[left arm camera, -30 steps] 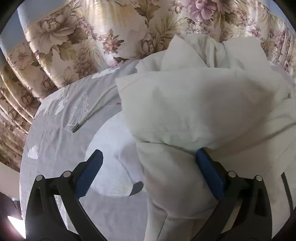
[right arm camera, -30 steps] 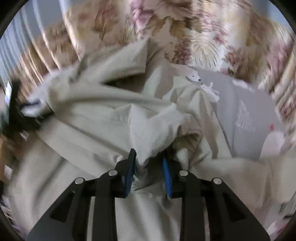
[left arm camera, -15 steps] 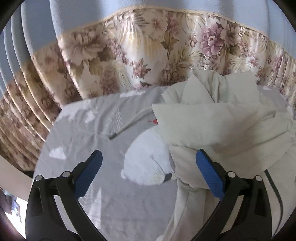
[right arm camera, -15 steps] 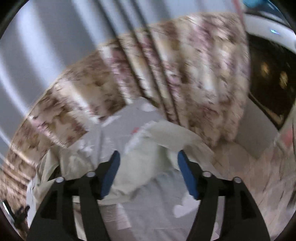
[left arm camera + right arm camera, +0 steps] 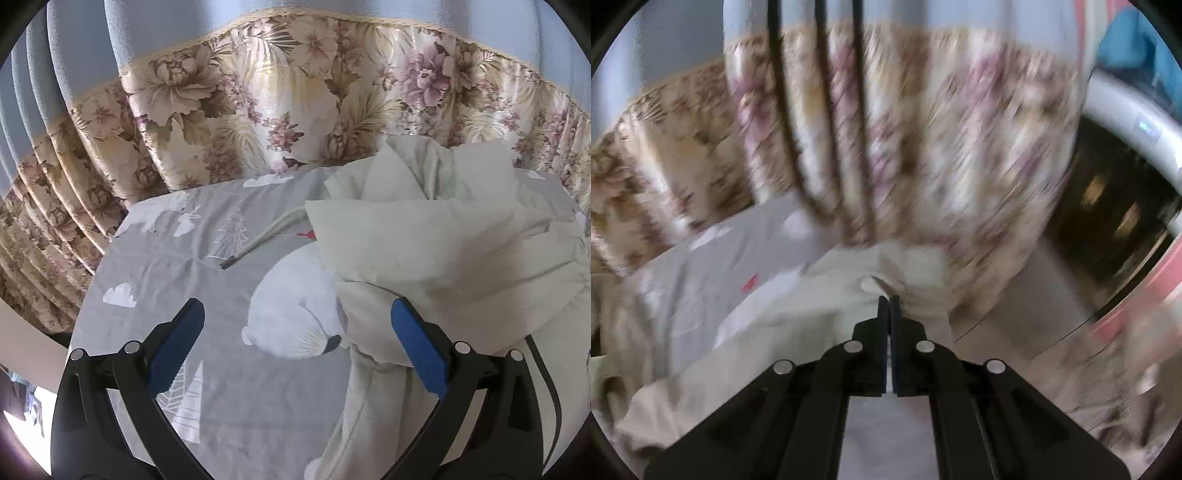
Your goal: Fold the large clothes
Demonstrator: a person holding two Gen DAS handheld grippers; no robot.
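A large cream garment (image 5: 424, 236) lies heaped on the right half of the bed, and its drawstring (image 5: 258, 240) trails left across the sheet. My left gripper (image 5: 297, 310) hovers open above the bed; a fold of the garment rests against its right finger (image 5: 413, 343) and nothing is pinched. In the blurred right wrist view the garment (image 5: 812, 306) stretches towards the bed's far edge. My right gripper (image 5: 888, 300) is shut there, with the cloth's edge bunched at its tips.
The bed has a grey sheet (image 5: 166, 280) printed with white bears, trees and clouds. A floral curtain (image 5: 258, 110) hangs close behind it. Beyond the bed edge in the right wrist view are bare floor (image 5: 1015, 295) and a round dark appliance door (image 5: 1108, 203).
My left gripper pulled back and up, off the garment. My right gripper let go of the bunched cloth, swung far across to the bed's edge, opened wide, then shut on the garment's edge.
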